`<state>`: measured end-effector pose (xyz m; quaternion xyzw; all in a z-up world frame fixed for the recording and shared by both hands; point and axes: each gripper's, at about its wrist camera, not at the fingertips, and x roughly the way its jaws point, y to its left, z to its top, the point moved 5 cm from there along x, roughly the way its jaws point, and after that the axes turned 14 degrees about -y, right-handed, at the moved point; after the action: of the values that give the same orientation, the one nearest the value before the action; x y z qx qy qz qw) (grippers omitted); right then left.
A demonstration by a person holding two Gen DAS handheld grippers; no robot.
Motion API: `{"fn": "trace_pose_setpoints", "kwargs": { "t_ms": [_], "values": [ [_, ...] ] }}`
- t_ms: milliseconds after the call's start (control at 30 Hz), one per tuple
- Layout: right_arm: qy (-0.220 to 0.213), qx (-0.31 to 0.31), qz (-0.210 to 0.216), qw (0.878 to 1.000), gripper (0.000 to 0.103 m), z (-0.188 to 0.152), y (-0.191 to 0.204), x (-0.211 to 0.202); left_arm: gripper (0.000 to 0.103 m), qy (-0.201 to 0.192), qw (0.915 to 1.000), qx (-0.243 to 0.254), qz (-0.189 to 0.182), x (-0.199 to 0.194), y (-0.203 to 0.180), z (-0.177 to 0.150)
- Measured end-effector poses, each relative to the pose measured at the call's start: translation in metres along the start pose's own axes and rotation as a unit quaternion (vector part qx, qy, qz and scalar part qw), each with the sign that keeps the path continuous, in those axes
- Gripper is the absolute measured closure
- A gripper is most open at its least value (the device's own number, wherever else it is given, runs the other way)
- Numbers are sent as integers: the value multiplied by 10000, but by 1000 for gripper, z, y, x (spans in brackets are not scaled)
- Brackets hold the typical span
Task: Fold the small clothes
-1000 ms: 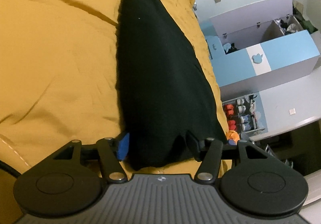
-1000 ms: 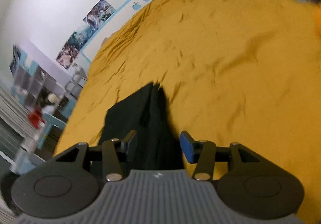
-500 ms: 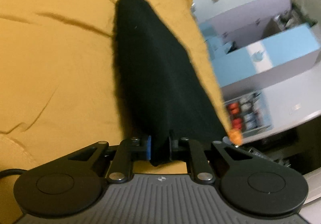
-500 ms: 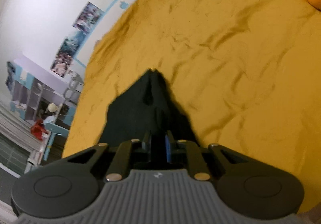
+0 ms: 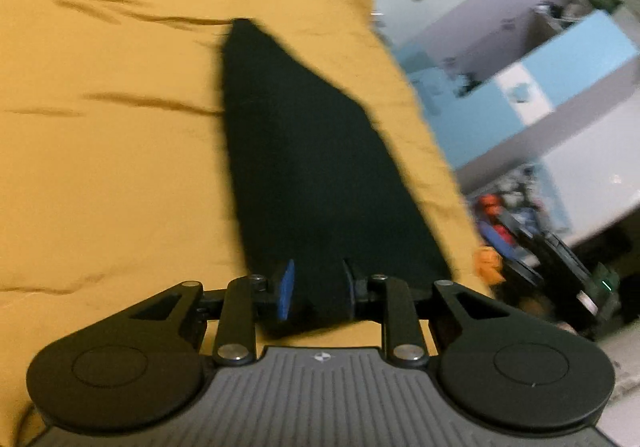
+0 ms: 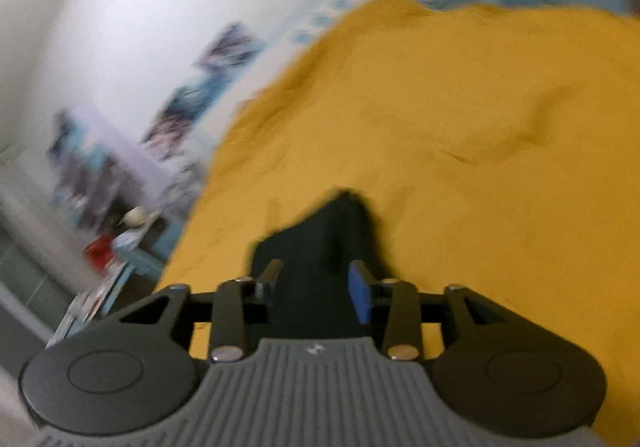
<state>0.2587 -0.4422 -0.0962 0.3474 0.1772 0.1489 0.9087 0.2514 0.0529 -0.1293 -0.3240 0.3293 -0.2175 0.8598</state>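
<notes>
On the yellow bedspread point(image 5: 120, 167), both grippers' jaws are opening around the black garment point(image 5: 304, 167); blue shelving point(image 5: 560, 79) beside.

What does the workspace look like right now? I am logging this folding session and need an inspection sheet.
Surface: mustard-yellow bedcover, creased, blurred by motion.
Job's things: one black garment lying on the bedcover near its edge, tapering to a point away from the left claw.
Clutter: a small orange object at the bed edge, too blurred to identify.
Grippers: left claw and right claw both opening, black cloth between the pads of each; contact cannot be confirmed.
Cables: nothing seen.
Surroundings: blue-and-white storage unit beside the bed; posters on the white wall; shelving with small items, blurred.
</notes>
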Motion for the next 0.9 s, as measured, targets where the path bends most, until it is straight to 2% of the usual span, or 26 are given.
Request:
{"fn": "trace_pose_setpoints", "kwargs": {
  "t_ms": [67,167,233,300,367,433,500,567,600,633,667,700,733,800,900],
  "values": [
    [441,-44,364,9984,65,-8,11,29,73,155,9995,66,-265,13,-10,-6],
    [1072,-85,555,9927,65,-33,7,56,73,452,9987,183,-167,32,-6,-22],
    [1057,-305,367,9932,63,-47,-10,58,75,553,9984,98,1,42,9,-32],
    [912,-234,159,9954,63,-53,-35,59,81,506,9987,-94,-30,47,23,-40],
    [864,233,224,9957,73,-58,-61,58,95,500,9987,-127,-15,48,34,-44],
    [854,578,102,9946,102,-60,-80,56,96,493,9985,-246,-60,47,40,-45],
    [883,919,95,9918,103,-59,-89,56,96,525,9976,-430,-127,43,40,-41],
    [912,919,151,9915,96,-50,-83,55,84,527,9977,-361,-232,36,35,-30],
    [880,839,202,9924,80,-44,-78,55,82,456,9983,-259,-236,28,31,-19],
    [784,720,272,9940,57,-35,-70,55,74,325,9991,-157,-220,21,27,-10],
    [640,579,290,9958,45,-24,-64,56,63,199,9996,-77,-207,15,25,-2],
    [474,436,236,9976,23,-12,-60,58,57,76,9998,-23,-172,10,24,6],
    [318,277,192,9989,21,0,-58,64,47,-27,9999,-3,-96,5,26,14],
    [310,159,175,9992,21,19,-61,78,45,-101,9999,-29,6,0,33,23],
    [705,436,168,9964,20,36,-83,115,43,81,9994,-256,219,1,51,23]
  ]
}}
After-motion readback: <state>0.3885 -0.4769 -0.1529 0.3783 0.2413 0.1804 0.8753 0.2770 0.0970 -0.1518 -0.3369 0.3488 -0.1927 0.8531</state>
